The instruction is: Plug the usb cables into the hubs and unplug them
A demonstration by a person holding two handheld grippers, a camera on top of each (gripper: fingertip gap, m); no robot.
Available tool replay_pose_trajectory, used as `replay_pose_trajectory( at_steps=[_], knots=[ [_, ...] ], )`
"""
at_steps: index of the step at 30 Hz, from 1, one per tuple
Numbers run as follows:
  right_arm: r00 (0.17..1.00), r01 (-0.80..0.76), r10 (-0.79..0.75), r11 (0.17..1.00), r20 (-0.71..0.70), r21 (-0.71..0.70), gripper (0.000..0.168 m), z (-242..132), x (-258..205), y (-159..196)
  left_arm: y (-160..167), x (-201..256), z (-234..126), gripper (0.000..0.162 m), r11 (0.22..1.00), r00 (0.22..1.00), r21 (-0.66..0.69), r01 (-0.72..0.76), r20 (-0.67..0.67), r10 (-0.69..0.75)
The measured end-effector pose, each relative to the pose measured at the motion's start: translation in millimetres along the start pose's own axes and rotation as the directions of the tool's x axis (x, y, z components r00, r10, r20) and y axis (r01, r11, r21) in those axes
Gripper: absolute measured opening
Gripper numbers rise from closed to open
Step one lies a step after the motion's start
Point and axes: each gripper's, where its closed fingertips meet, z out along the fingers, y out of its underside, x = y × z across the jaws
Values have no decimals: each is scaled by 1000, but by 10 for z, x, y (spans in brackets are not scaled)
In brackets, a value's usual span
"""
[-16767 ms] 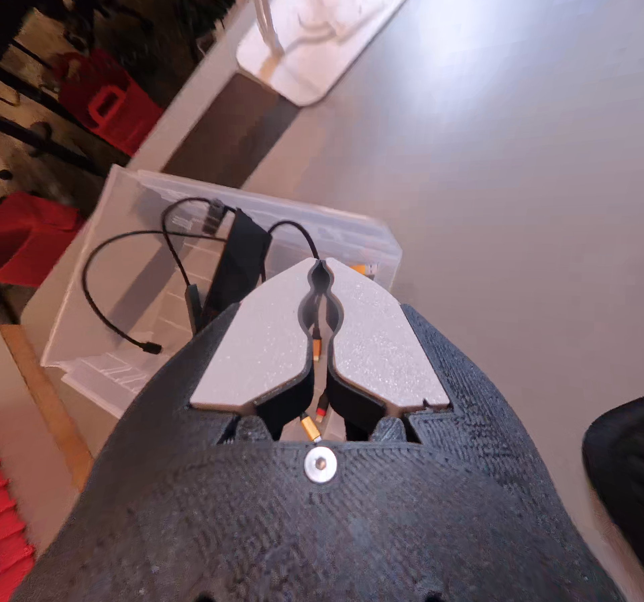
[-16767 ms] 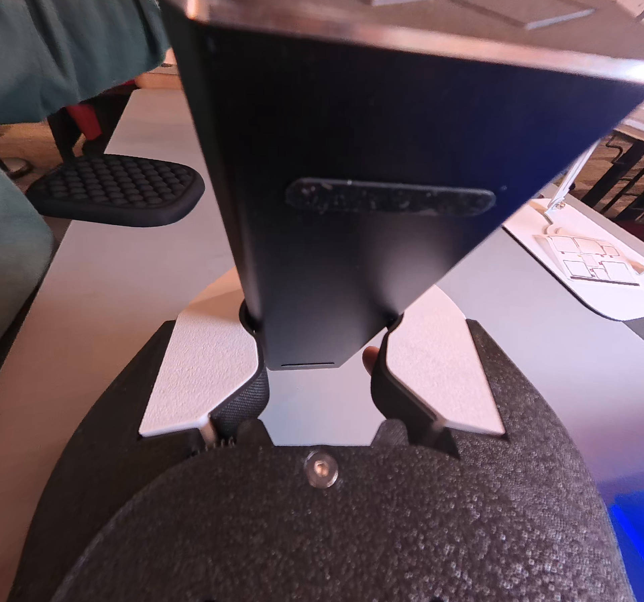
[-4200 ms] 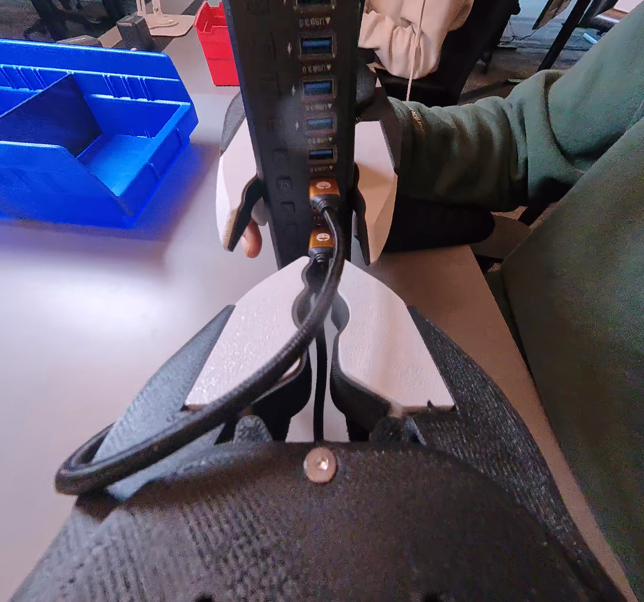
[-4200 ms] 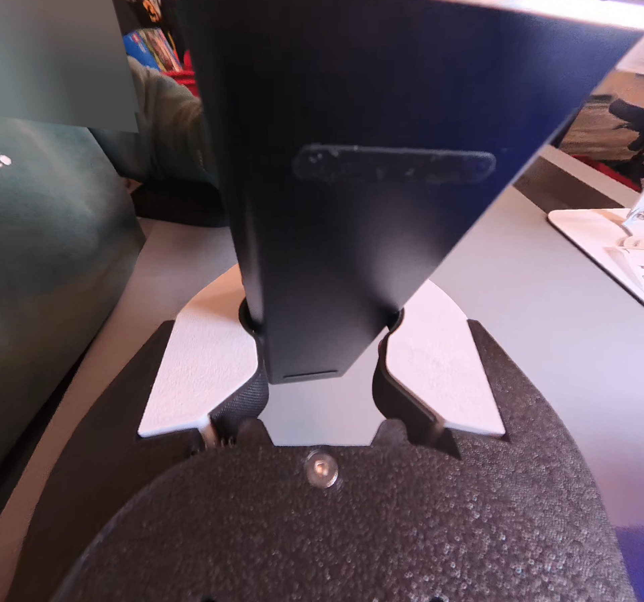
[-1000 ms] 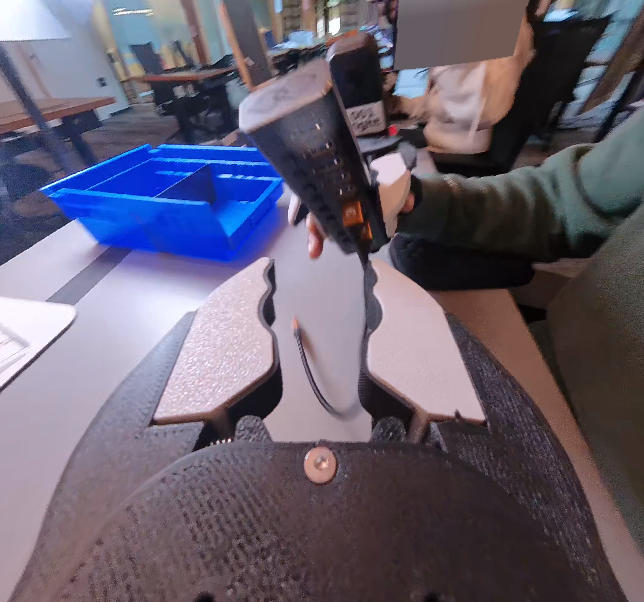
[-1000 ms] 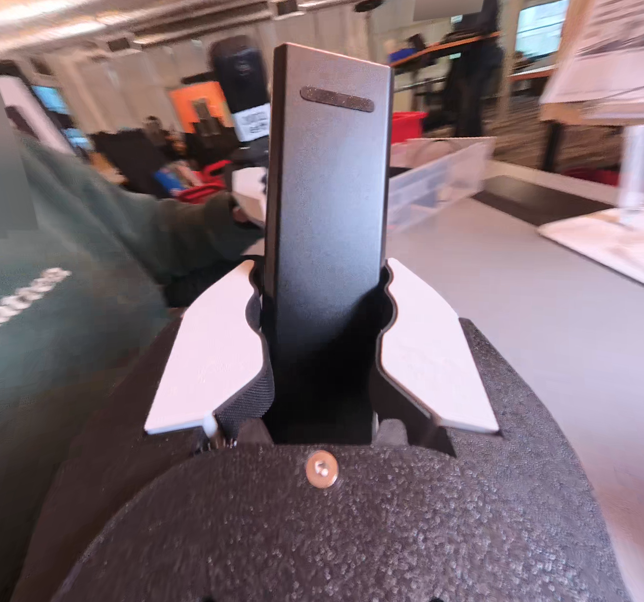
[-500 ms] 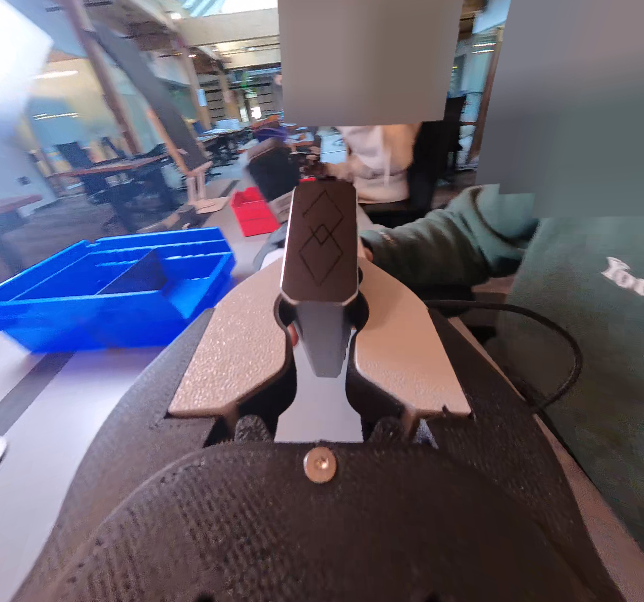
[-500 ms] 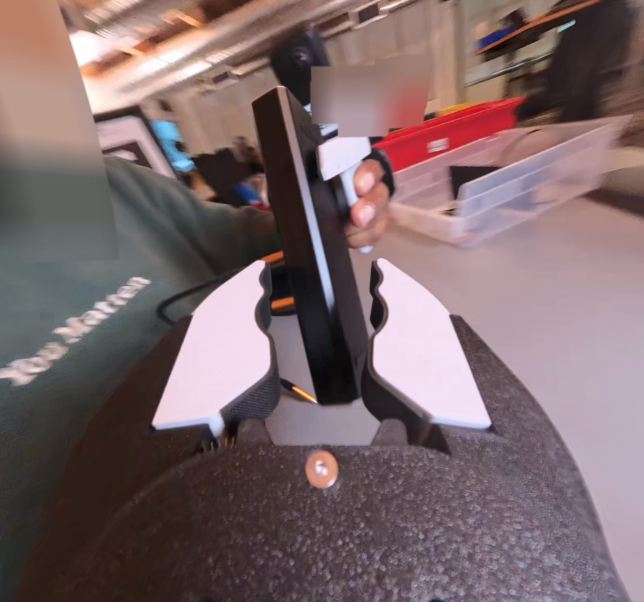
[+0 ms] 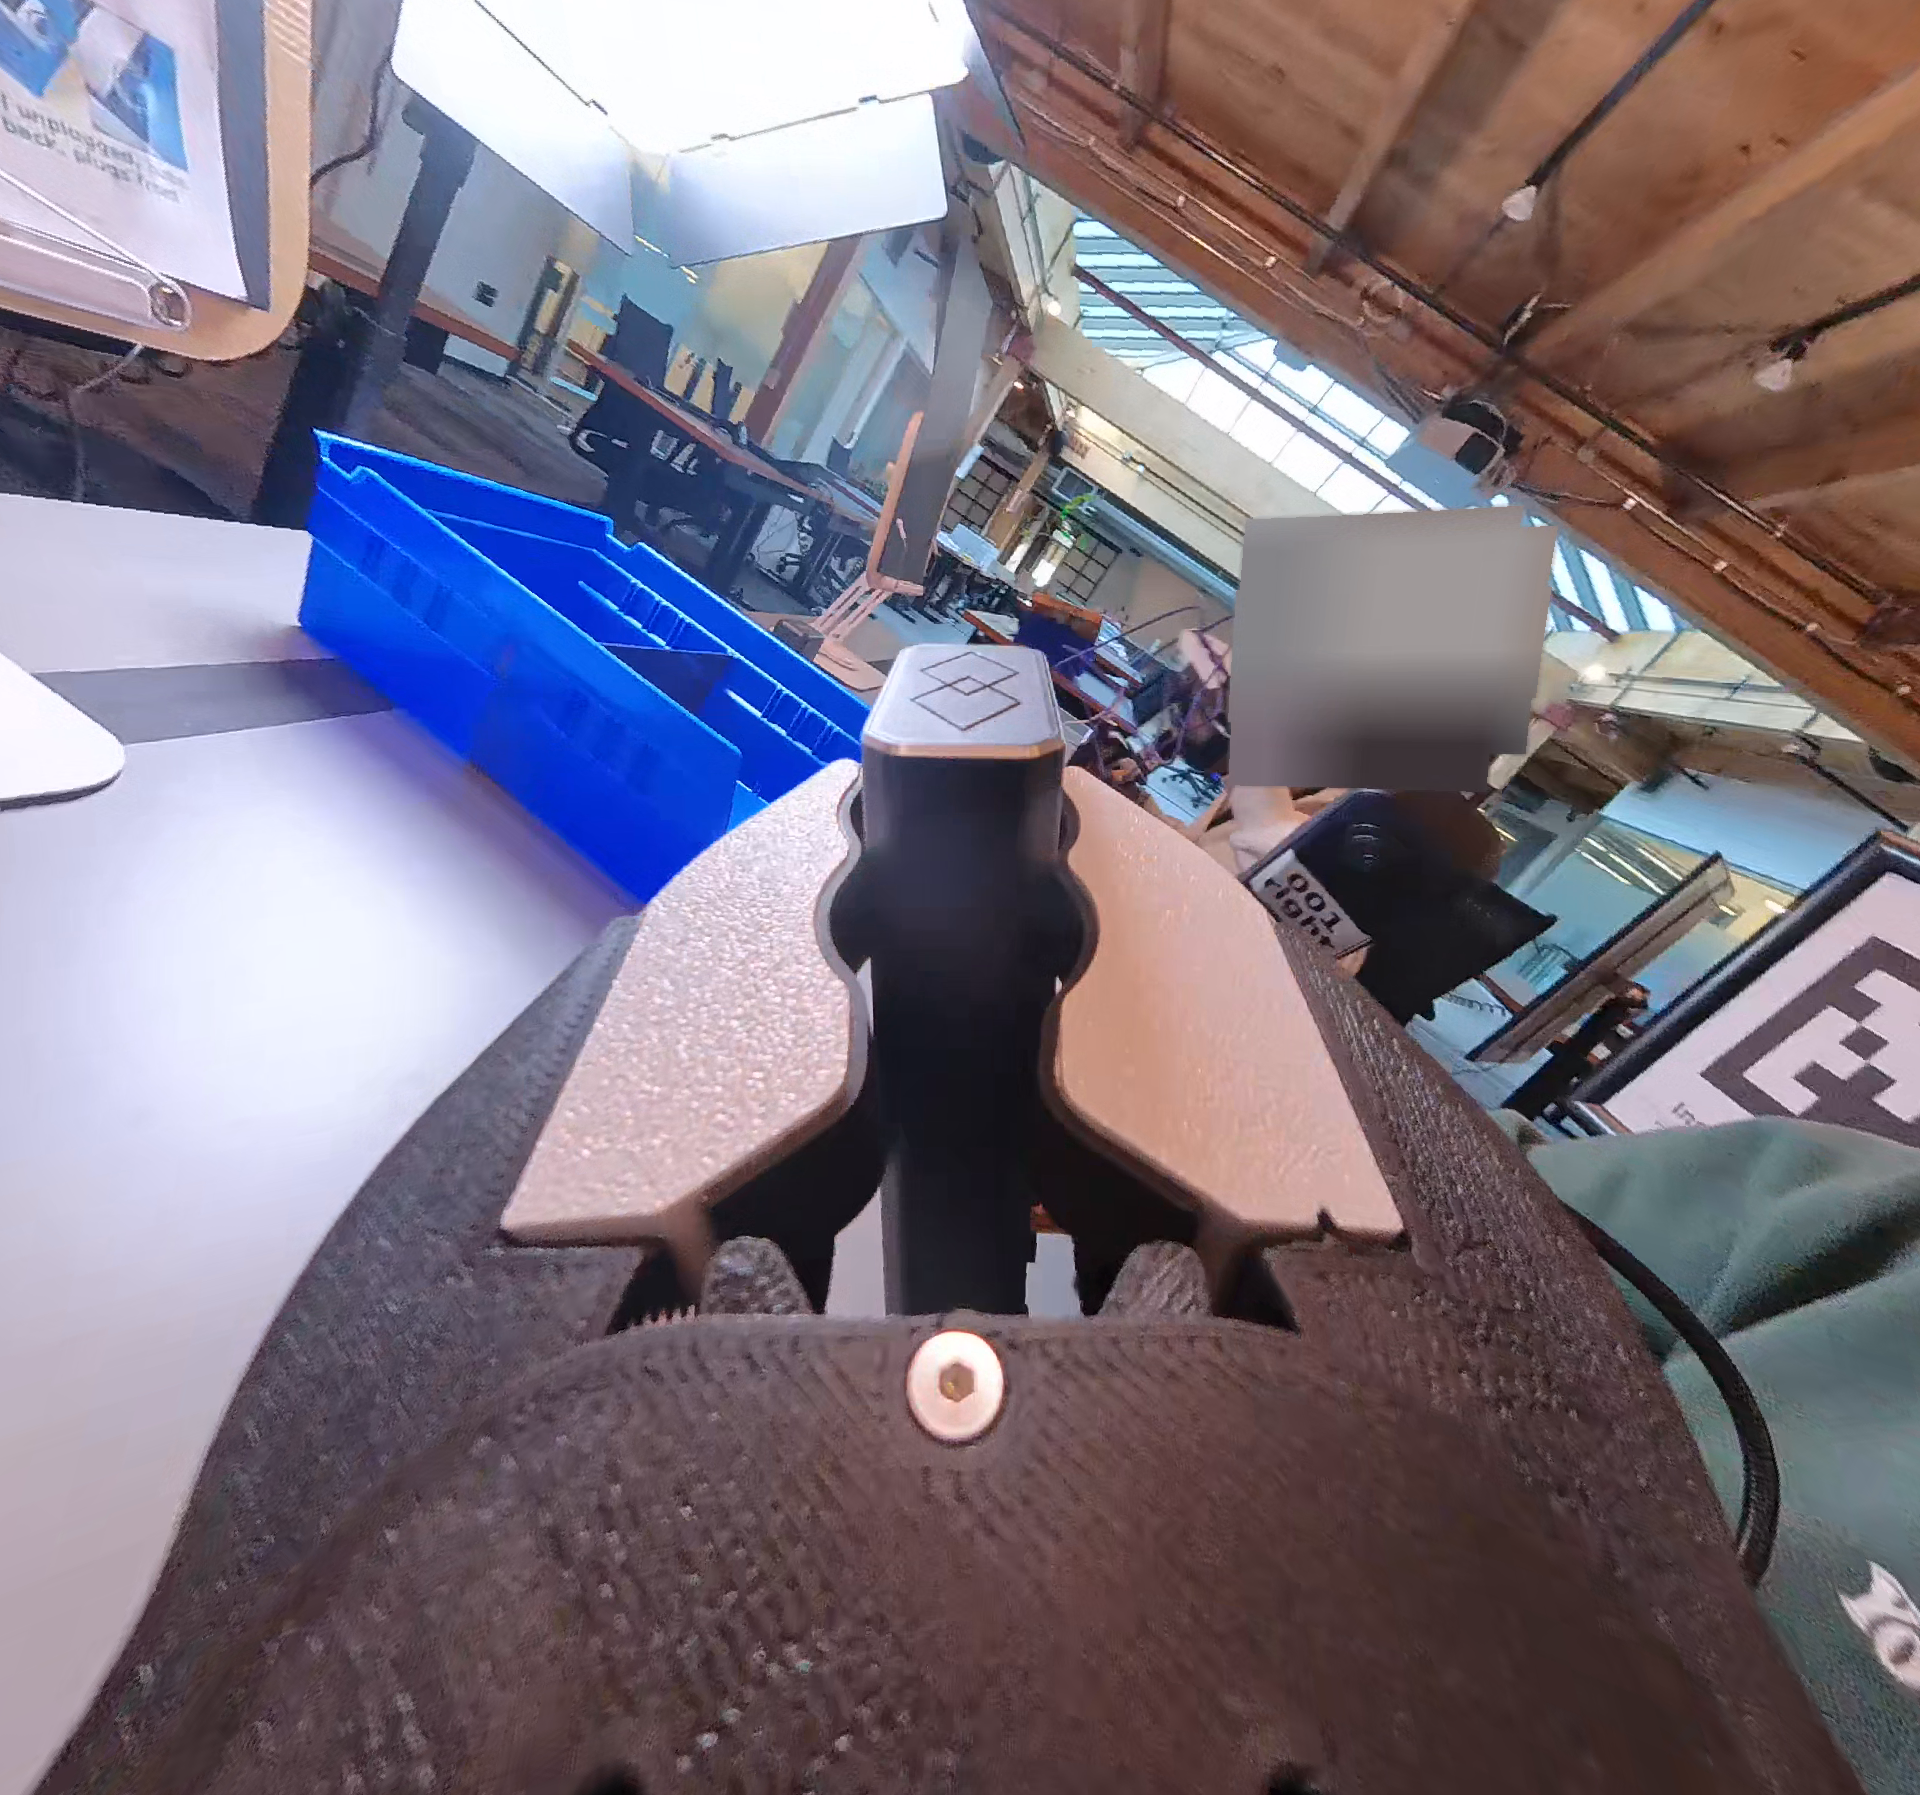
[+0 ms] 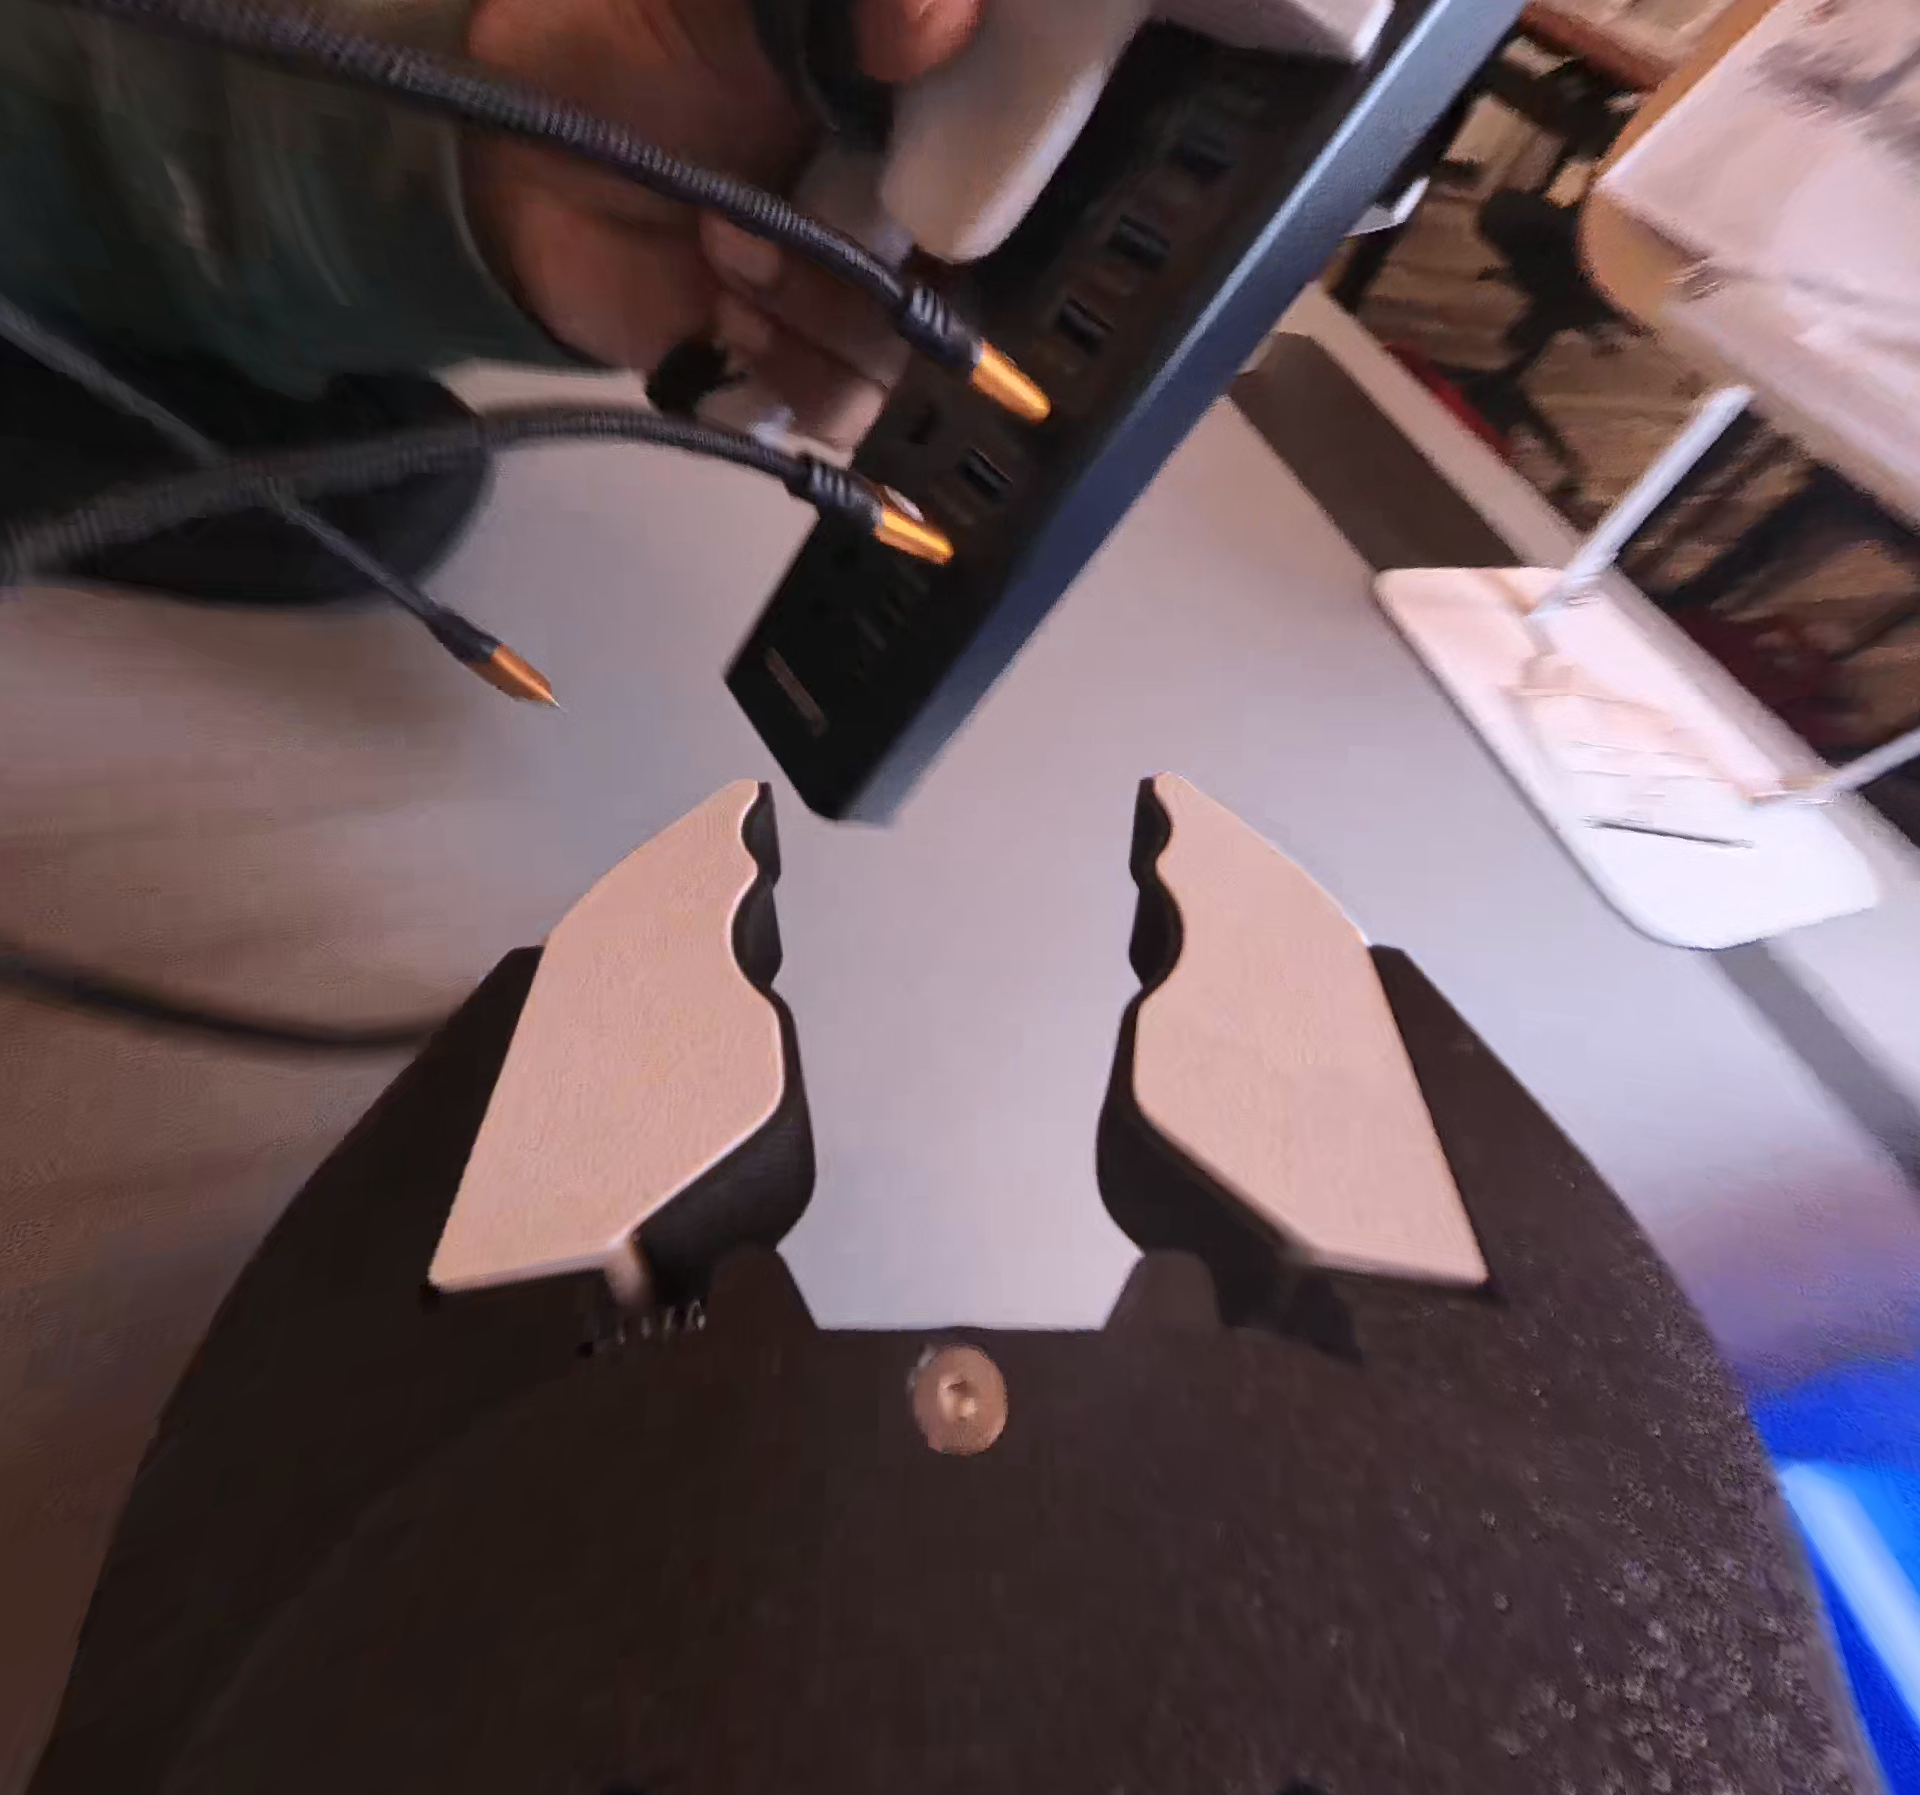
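L gripper (image 9: pixel 961 815): jaws closed onto a black bar, clamped at both sides; camera tilted up.
R gripper (image 10: pixel 954 795): jaws wide apart, nothing btwn fingers.
L hand (image 10: pixel 665 187): seen in R view at 11 o'clock, wrapped round white handle.
Sleeve (image 9: pixel 1756 1257): green, at 4 o'clock in L view.

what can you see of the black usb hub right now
The hub is a long black bar with a bluish metallic side and a row of ports on its face. The left tool is shut on it. It hangs tilted above the grey table, clear of the open right tool. Two braided cables with gold plugs sit in its ports; a third plug dangles free.
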Motion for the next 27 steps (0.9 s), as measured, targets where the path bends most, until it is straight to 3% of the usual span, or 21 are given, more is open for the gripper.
replay_pose_trajectory(
  at_steps=[3, 8, 12, 16, 21, 24, 27],
  knots=[
    [987, -155, 154, 988, 39, 18, 71, 205, -76, -69, -54, 0, 36, 31, 1000, 999, 21, -22, 44, 21],
    [928, -198, 188, 980, -322, 1, 81, 368, 213, -43, -202, -168, 137, 31, 996, 984, 83, -30, 178, 15],
    [873, -210, 188, 978, -449, 1, 80, 380, 501, -71, -218, -239, 309, 31, 994, 976, 109, -7, 216, -17],
    [867, -225, 205, 974, -454, 11, 62, 318, 654, -43, -214, -227, 372, 31, 993, 976, 119, 3, 214, -28],
    [931, -145, 105, 985, -350, -91, 61, 190, 582, 25, -39, -114, 292, 32, 999, 986, 29, -29, 168, 23],
    [962, -184, 158, 978, -224, -98, 61, 57, 444, 61, 92, 33, 191, 37, 994, 988, -53, -99, 110, 105],
    [960, -232, 208, 966, -186, -114, 60, -197, 510, 125, 219, 115, 30, 48, 977, 976, -119, -176, 104, 189]
  ],
)
